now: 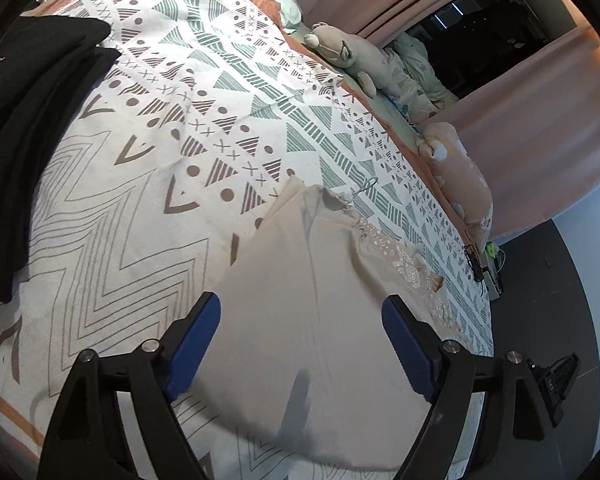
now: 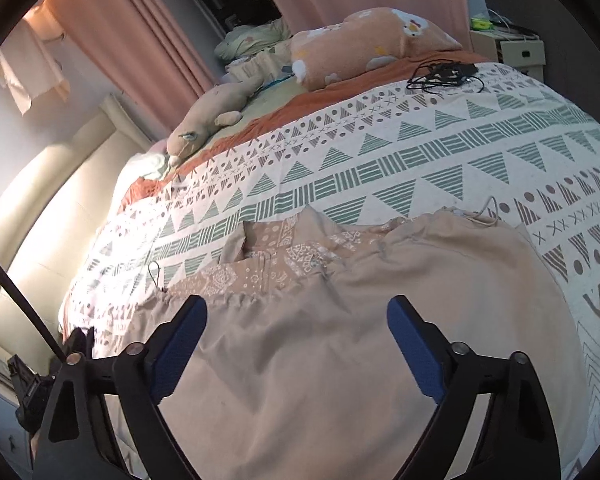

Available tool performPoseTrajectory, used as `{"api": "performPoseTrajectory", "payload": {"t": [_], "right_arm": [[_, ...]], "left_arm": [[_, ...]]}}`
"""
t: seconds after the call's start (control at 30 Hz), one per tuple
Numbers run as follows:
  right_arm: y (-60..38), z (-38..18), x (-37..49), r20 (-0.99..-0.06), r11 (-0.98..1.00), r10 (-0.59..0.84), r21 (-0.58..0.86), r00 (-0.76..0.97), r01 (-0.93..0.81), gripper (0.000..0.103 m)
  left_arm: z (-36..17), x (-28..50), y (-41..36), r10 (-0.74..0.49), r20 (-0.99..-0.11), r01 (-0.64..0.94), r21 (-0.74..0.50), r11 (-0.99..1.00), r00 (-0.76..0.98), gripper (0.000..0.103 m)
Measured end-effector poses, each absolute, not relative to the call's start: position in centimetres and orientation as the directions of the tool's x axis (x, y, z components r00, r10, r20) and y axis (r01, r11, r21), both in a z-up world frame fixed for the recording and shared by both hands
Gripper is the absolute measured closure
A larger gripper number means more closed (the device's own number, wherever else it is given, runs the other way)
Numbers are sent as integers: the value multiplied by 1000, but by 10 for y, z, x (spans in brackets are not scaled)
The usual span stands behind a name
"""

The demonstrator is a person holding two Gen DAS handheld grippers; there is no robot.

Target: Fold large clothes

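Two tools, the left tool (image 1: 300, 320) and the right tool (image 2: 298, 322), are hovering with jaws spread wide, gripping nothing. Directly beneath them the beige garment (image 2: 340, 320) is lying on the patterned bedspread (image 2: 380, 168). Advisable: each tool pinching one single-layer edge, lifting evenly, keeping the cloth taut.
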State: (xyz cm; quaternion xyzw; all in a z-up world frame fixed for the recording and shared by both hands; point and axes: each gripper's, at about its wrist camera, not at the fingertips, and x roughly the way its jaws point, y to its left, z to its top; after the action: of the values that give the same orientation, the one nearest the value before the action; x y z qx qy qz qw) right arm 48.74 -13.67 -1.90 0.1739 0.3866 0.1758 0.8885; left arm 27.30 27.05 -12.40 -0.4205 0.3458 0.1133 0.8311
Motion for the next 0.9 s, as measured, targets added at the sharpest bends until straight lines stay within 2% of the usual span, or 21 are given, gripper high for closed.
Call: {"api": "performPoseTrajectory", "payload": {"t": [0.1, 0.23, 0.4, 0.43, 0.53, 0.6, 0.67, 0.73, 0.8, 0.9], "right_arm": [[-120, -17, 489, -645, 882, 450, 430, 617, -194, 20], [-92, -15, 497, -681, 892, 445, 392, 582, -224, 30], [-54, -22, 522, -733, 901, 434, 351, 524, -255, 32], [-45, -25, 528, -745, 903, 429, 340, 510, -262, 34], [-16, -42, 545, -789, 907, 413, 313, 456, -280, 40], [-1, -53, 557, -816, 917, 386, 287, 430, -278, 40], [15, -65, 571, -838, 923, 362, 262, 408, -281, 41], [30, -76, 584, -858, 931, 334, 237, 391, -277, 56], [38, -89, 594, -876, 940, 309, 221, 370, -260, 61], [47, -113, 607, -908, 950, 271, 199, 319, -241, 76]], "left_arm": [[-137, 259, 274, -89, -691, -516, -613, 598, 718, 22], [-159, 248, 280, -88, -723, -566, -605, 560, 686, 33], [-182, 241, 281, -119, -734, -586, -619, 523, 669, 42], [-185, 241, 280, -126, -735, -587, -621, 520, 666, 46], [-195, 239, 280, -126, -741, -606, -624, 494, 660, 48], [-201, 237, 280, -123, -738, -613, -630, 478, 663, 49], [-203, 237, 279, -115, -743, -620, -624, 476, 660, 55], [-203, 235, 277, -106, -745, -625, -620, 474, 658, 58], [-205, 235, 277, -104, -746, -629, -619, 471, 657, 61], [-208, 230, 277, -105, -742, -633, -628, 452, 662, 66]]}}
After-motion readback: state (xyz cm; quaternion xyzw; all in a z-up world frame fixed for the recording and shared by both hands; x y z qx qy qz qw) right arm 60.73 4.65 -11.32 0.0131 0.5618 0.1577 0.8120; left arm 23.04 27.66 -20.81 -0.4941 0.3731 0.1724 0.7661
